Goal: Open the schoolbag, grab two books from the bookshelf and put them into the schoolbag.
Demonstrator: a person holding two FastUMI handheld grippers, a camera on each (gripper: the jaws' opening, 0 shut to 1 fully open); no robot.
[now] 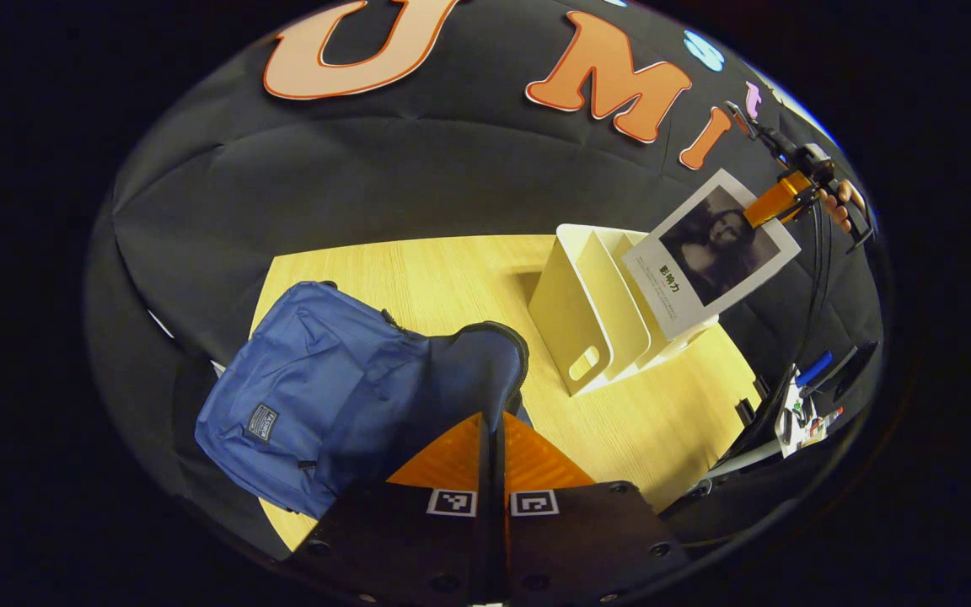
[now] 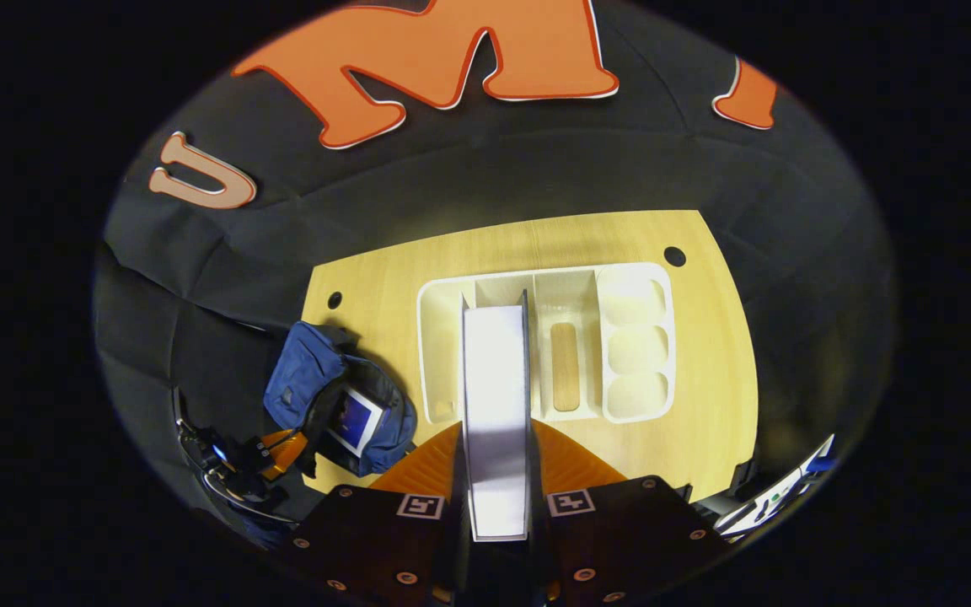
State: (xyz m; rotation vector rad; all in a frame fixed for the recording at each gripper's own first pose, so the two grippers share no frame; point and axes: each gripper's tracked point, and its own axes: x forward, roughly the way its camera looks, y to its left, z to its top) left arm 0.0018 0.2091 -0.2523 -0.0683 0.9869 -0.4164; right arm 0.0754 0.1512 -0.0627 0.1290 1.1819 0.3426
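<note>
My right gripper (image 2: 494,472) is clamped on a book (image 2: 496,413) above the bookshelf (image 2: 633,337). My left gripper (image 1: 492,459) pinches the schoolbag (image 1: 325,396) flap, with another book (image 2: 354,420) already inside.

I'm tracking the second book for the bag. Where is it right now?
The book is clamped in the right gripper, held in the air above the white bookshelf; in the left gripper view it hangs right of the blue schoolbag.

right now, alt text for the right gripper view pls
The right gripper holds a book upright between its fingers, above the white bookshelf on the wooden table. Left of it, the open blue schoolbag already contains a book.
</note>
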